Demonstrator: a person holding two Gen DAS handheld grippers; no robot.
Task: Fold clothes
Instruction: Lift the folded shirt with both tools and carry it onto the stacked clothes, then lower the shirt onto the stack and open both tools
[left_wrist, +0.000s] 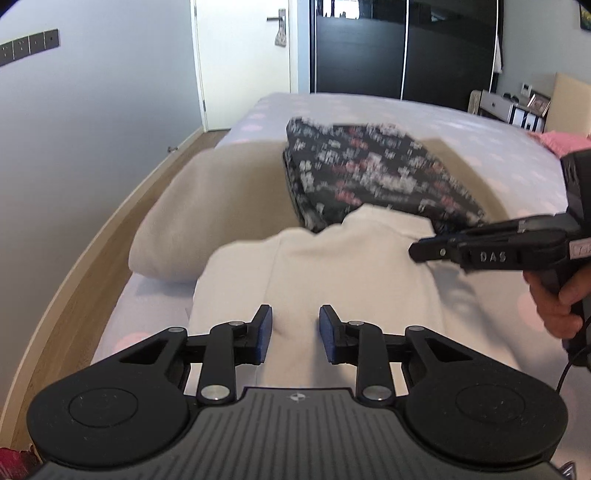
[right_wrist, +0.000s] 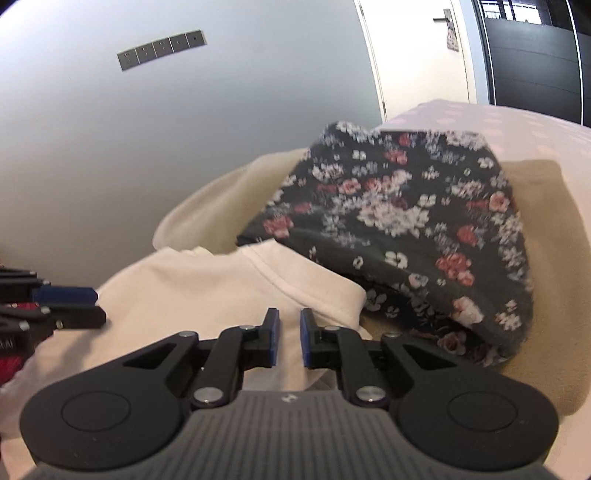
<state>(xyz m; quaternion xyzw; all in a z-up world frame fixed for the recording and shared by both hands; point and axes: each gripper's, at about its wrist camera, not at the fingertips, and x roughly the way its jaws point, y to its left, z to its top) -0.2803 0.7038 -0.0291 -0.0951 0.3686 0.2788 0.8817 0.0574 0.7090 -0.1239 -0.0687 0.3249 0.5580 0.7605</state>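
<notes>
Fingers (left_wrist: 264, 332) over blurred cream garment (left_wrist: 332, 266)

Colours: cream top, dark floral garment, beige blanket, pale dotted bed

Cream-white top (left_wrist: 332, 266); folded garment (right_wrist: 417, 229) charcoal with white and pink-red flowers; blanket (left_wrist: 207, 206) beige; bed (left_wrist: 461, 122) sheet pale lilac with faint pink dots; pink cloth (left_wrist: 561, 142) at far right; grippers black, fingers (left_wrist: 264, 332) with blue pads; wall (right_wrist: 184, 122) grey.

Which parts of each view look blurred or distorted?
Left wrist view: the floral garment is motion-smeared and the bed's wooden edge bows from fisheye; right wrist view: flowers sharper, the cream garment soft, the door frame curved.
</notes>
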